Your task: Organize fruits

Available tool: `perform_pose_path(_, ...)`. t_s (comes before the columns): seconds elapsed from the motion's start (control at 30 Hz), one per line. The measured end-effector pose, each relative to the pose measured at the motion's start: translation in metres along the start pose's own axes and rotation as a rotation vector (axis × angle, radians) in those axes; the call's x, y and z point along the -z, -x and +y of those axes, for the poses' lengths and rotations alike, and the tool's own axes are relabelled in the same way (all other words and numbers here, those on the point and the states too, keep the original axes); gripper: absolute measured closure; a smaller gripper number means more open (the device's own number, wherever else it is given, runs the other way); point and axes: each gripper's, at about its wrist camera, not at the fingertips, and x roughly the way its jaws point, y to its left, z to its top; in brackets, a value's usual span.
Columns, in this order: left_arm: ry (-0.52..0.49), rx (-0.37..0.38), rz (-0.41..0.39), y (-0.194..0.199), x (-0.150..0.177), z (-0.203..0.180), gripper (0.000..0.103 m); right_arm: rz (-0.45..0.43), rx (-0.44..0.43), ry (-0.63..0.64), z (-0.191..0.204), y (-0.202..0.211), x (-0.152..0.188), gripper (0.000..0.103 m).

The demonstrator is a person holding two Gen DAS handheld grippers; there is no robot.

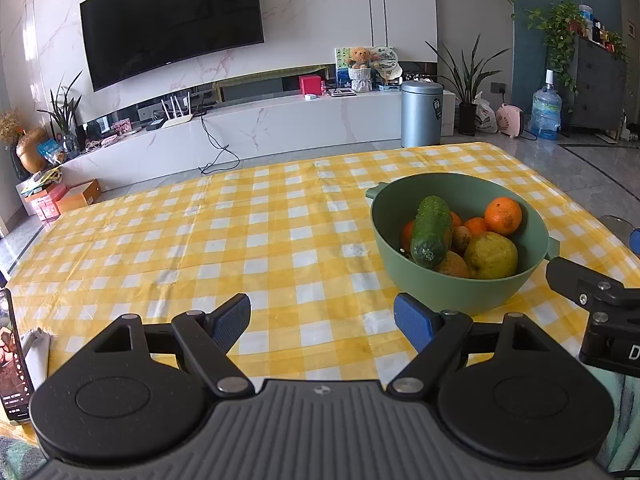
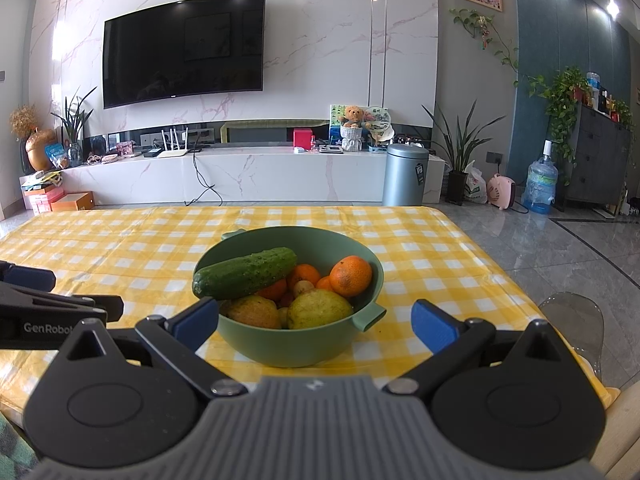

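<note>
- Nearest the lens, the left hand-held gripper (image 1: 322,322) is hovering low over the yellow checked table (image 1: 224,240) with its blue fingers spread wide and nothing between them.
- At the far left edge of the left wrist view, a phone (image 1: 12,356) is standing lit up, well apart from the fruit.
- Moving rightward, the green bowl (image 1: 516,292) is sitting on the table ahead and to the right of the left hand-held gripper, close by but not touching it.
- Inside the bowl, a cucumber (image 1: 431,231) is lying slanted across the top of the pile, an orange (image 1: 503,216) is resting against the far right wall, and a yellow-green pear (image 1: 491,255) is sitting at the near side; more oranges and a brownish fruit are showing underneath.
- Further right, the right hand-held gripper (image 2: 316,322) is pointing straight at the bowl, fingers also wide apart and holding nothing, with the bowl's near wall lying between the two finger pads.
- As for progress, all the produce in view is lying gathered in the bowl and no loose fruit is showing on the table; this is fitting either fruit already collected or a heap waiting to be sorted out, and the pictures are not settling which.
</note>
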Motion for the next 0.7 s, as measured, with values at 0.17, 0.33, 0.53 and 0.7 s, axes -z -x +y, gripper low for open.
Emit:
perform_pose_path(0.17,0.000,0.000,0.000,0.0000,0.0000,0.0000,0.008,0.000,0.001,0.001,-0.0004,0.0002,0.0003,0.004)
perform_pose_path(0.33,-0.010,-0.007,-0.001,0.0007,-0.0005,-0.0017,0.008,0.001,0.001,0.003,-0.0005,0.0001,0.0004,0.004)
perform_pose_path(0.53,-0.011,-0.002,-0.003,0.0023,-0.0022,-0.0011,0.008,0.001,0.001,0.006,-0.0043,0.0014,0.0009,0.004)
perform_pose_path(0.7,-0.011,0.003,-0.002,0.0030,-0.0025,-0.0014,0.008,0.003,0.003,0.010,-0.0058,0.0019,0.0019,0.004)
